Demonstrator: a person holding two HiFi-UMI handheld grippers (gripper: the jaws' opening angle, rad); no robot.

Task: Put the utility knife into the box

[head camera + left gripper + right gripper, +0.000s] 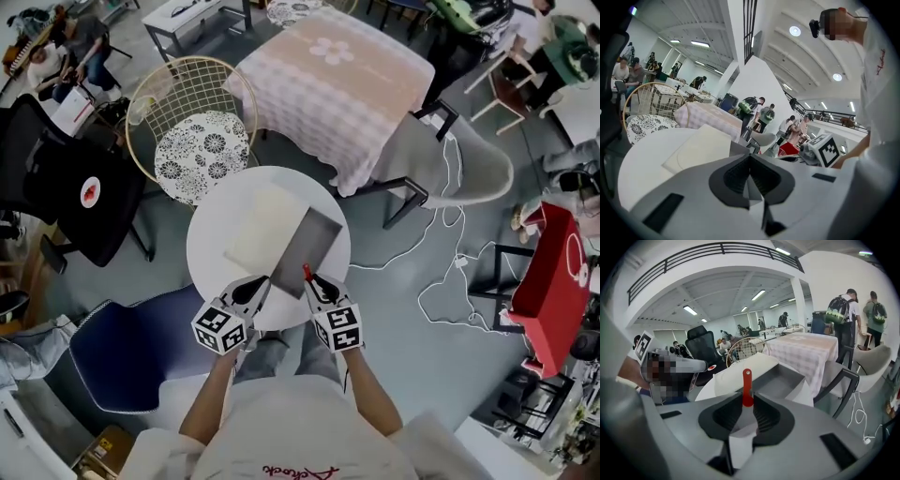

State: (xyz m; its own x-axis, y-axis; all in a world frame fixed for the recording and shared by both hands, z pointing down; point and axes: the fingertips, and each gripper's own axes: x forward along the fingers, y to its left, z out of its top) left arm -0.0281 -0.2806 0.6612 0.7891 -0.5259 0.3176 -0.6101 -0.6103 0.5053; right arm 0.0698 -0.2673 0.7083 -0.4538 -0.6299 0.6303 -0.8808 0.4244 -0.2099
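An open grey box (309, 246) lies on the round white table (211, 234), beside a flat cream lid (258, 234). My right gripper (314, 281) is shut on a red utility knife (306, 273) at the box's near end. In the right gripper view the knife (747, 385) sticks up out of the jaws, pointing at the box (787, 380) just beyond. My left gripper (261, 284) sits at the box's near left corner. In the left gripper view its jaws are closed together on the box wall (738, 149), with the lid (698, 147) behind.
A wire chair with a patterned cushion (202, 141) and a pink checked table (337, 84) stand beyond the round table. A black chair (66, 178) is at the left, a blue seat (131, 347) near left, a grey chair (450, 159) and floor cables (450, 281) at the right. People stand in the background.
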